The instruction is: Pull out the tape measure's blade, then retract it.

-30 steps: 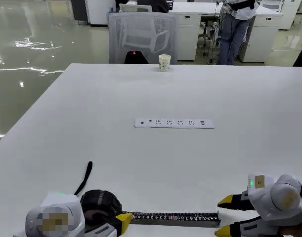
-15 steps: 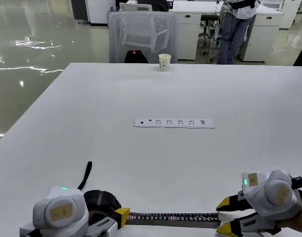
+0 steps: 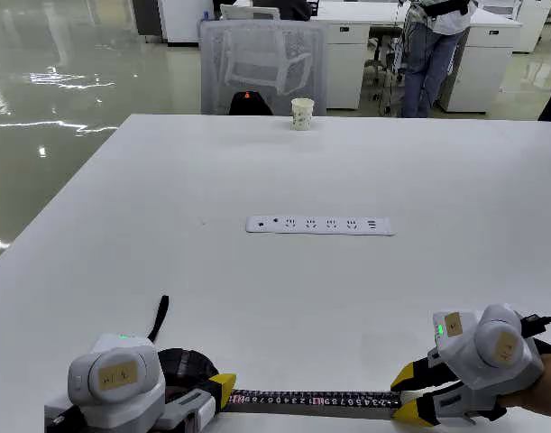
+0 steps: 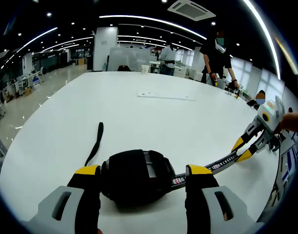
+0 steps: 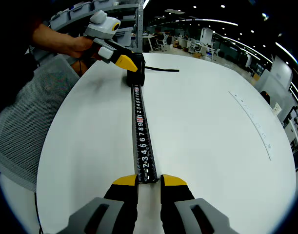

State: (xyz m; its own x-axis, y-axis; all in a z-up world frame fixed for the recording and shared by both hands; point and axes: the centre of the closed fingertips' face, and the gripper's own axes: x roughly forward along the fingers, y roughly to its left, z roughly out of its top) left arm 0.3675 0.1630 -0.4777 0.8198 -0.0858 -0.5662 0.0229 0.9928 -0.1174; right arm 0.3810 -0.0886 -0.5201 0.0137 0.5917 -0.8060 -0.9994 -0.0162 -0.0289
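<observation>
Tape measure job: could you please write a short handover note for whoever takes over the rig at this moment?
Left gripper: shut on the tape measure case, which sits on the table near its front edge.
Right gripper: shut on the free end of the blade, which runs straight along the table between the two grippers.
Done: blade pulled out.
Left: extend further if wanted, then let the blade retract into the case.

Setting: open-plan office/lab. Lg white worktable (image 3: 149,234) w/ power strip (image 3: 319,225); mesh chair (image 3: 261,63) at 12 o'clock; white desks (image 3: 347,50) at 1; glossy floor (image 3: 68,90) at 10; ceiling strip lights (image 4: 139,18).
</observation>
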